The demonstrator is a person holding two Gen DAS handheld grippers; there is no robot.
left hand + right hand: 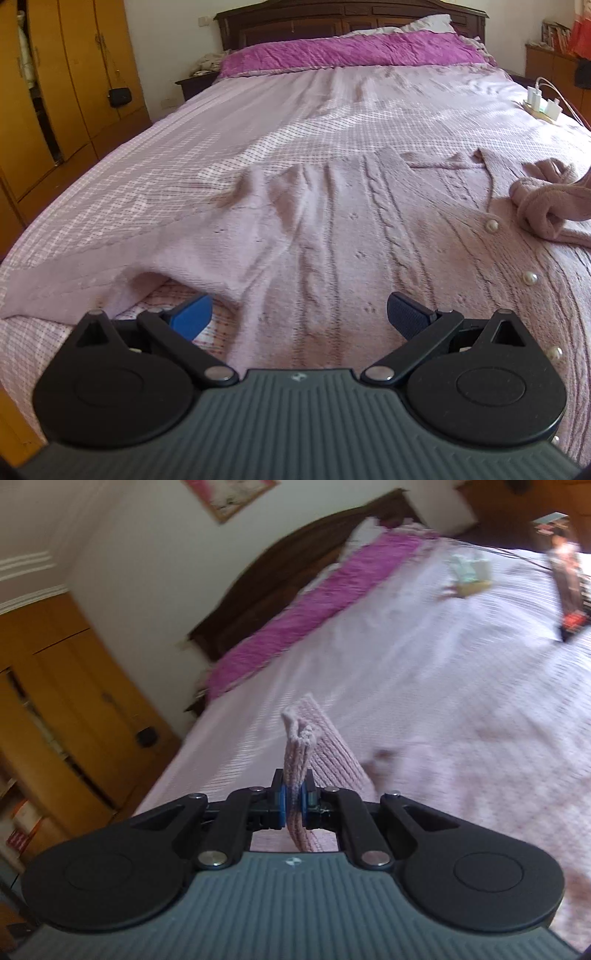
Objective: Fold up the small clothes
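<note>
A wide bed (207, 155) fills both views, covered by a pale pink checked bedspread, with a dark wooden headboard (332, 22) at the far end and a band of magenta quilt (351, 55) across it just below the pillows. No box or basket shows on the bed; the only small clutter is a power strip (541, 105) with white chargers plugged in, lying near the far right edge. A yellow wooden wardrobe (62, 92) stands to the left of the bed. The pink cable-knit cardigan (351, 229) lies flat on the bedspread, its long axis running away from the camera toward the headboard, collar at the far end and hem nearest, with a row of pearl buttons (530, 277) down its right side and one sleeve stretched out to the near left. The left gripper (299, 314) hangs just above the hem with its jaws spread wide, nothing between them. The other sleeve is doubled over the cardigan's right side, and its ribbed cuff (299, 764) is clenched in the right gripper (294, 805), standing up between the blue pads and raised off the bed.
</note>
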